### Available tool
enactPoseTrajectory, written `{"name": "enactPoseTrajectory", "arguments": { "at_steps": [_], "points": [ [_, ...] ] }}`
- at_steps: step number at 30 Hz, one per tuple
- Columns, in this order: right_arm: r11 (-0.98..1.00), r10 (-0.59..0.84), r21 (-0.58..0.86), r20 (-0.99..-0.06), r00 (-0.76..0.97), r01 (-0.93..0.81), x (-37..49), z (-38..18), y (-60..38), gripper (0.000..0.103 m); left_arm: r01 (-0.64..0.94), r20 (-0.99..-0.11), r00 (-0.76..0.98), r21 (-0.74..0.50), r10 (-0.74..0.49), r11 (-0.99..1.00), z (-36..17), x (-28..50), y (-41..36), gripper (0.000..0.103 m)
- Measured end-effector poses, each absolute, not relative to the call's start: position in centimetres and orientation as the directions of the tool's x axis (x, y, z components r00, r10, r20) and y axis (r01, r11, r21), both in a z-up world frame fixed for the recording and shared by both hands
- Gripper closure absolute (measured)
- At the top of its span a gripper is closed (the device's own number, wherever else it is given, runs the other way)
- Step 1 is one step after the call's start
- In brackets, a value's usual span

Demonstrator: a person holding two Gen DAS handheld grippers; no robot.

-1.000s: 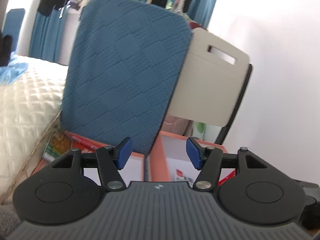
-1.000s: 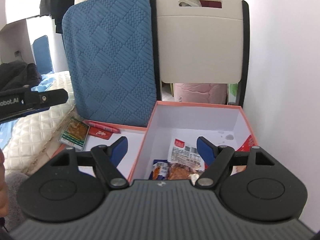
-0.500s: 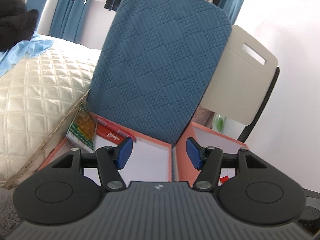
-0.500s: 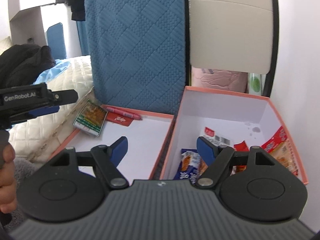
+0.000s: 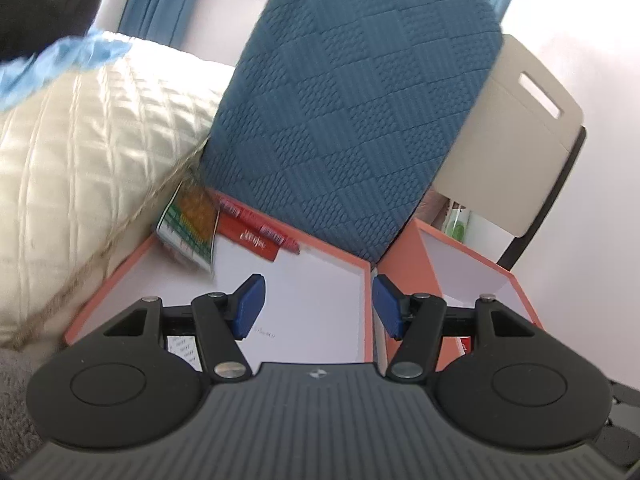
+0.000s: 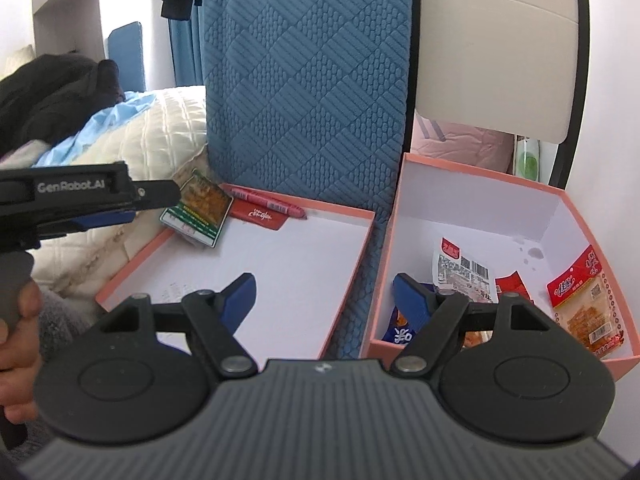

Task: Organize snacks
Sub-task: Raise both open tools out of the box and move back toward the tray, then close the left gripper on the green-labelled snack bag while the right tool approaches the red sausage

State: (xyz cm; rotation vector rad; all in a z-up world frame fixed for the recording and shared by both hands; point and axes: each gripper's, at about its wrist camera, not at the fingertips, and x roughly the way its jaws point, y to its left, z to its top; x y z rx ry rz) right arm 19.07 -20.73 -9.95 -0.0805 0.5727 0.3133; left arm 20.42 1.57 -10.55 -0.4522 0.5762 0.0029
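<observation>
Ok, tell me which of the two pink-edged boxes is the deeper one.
The right box, in front of the beige chair back: its white walls rise high around the snack packets, while the left one is a shallow tray.

Boxes: I count two, a shallow tray (image 6: 256, 276) and a deep box (image 6: 472, 216).
Snacks in tray: three (image 6: 198, 208).
Snacks in box: at least four (image 6: 580, 300) (some hidden).
Chairs: two (image 6: 308, 80).

Right gripper (image 6: 322, 296) hangs open and empty over two pink boxes. The lid (image 6: 280, 256) on the left has a green packet (image 6: 198, 208) at its far corner; the box (image 6: 480, 216) on the right holds several snacks (image 6: 582, 300). Left gripper (image 6: 116, 206) pokes in far left.
</observation>
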Motion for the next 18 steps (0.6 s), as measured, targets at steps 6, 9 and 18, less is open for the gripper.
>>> {"name": "enactPoseTrajectory", "arguments": {
  "at_steps": [6,9,18],
  "points": [
    [0.943,0.274,-0.001,-0.563,0.779,-0.332,19.3,-10.9,-19.4,0.026,-0.208,-0.567,0.820,-0.425,-0.080,0.881,-13.0,21.4,3.4,0.033],
    [0.942,0.278,0.001,-0.567,0.776,-0.336,19.8,-11.1,-18.8,0.026,-0.257,-0.583,0.810,-0.445,-0.060,0.858,-14.1,22.0,4.3,0.032],
    [0.939,0.291,0.002,-0.543,0.788,-0.345,22.8,-10.8,-17.1,0.026,-0.345,-0.625,0.780,-0.470,-0.029,0.812,-16.5,25.0,5.5,0.028]
  ]
}}
